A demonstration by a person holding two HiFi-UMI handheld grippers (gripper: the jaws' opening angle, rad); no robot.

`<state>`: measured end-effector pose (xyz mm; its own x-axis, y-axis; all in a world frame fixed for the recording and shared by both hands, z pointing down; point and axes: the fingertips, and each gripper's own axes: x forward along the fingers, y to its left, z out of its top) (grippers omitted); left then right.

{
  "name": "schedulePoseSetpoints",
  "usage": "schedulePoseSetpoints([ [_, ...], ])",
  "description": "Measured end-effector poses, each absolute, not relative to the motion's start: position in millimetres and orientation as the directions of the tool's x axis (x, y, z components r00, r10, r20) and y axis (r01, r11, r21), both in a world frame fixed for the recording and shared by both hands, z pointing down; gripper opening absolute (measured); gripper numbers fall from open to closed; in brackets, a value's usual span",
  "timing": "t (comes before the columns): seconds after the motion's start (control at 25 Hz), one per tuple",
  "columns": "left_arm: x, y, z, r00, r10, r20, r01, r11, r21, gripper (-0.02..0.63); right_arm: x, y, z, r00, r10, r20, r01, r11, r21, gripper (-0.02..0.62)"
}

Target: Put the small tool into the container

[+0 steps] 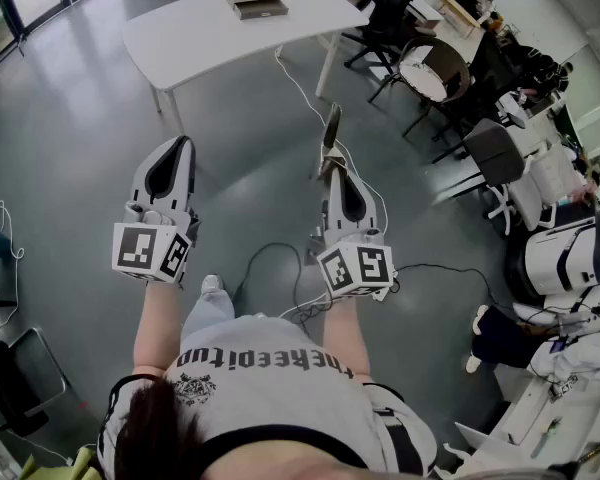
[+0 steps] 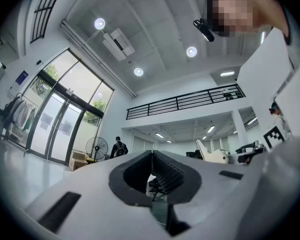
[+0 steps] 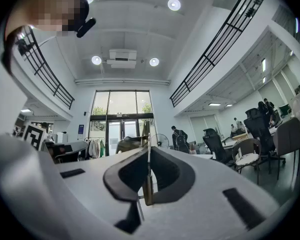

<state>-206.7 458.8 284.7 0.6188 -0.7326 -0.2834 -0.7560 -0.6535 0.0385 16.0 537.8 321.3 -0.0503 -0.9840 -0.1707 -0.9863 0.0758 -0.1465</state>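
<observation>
Grips the flat small tool (image 1: 332,130) in the right gripper (image 1: 329,171), jutting past its tips; holds the left gripper (image 1: 179,145) shut, empty.

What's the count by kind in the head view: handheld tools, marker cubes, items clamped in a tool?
Tools: 2, the left tool and the right tool
Marker cubes: 2, the left cube and the right cube
Clamped items: 1, a thin flat piece in the right tool; the left tool is shut on nothing
Total: 5
</observation>
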Motion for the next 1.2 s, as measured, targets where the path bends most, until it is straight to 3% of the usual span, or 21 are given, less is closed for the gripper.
schedulePoseSetpoints([
  [1.2, -257, 337, 281, 0.680, -0.675, -0.286, -0.698, -0.716, 0.028, 0.012, -39, 431, 328, 0.048, -0.980, -0.192, -0.982, -0.011, -0.189, 0.003],
])
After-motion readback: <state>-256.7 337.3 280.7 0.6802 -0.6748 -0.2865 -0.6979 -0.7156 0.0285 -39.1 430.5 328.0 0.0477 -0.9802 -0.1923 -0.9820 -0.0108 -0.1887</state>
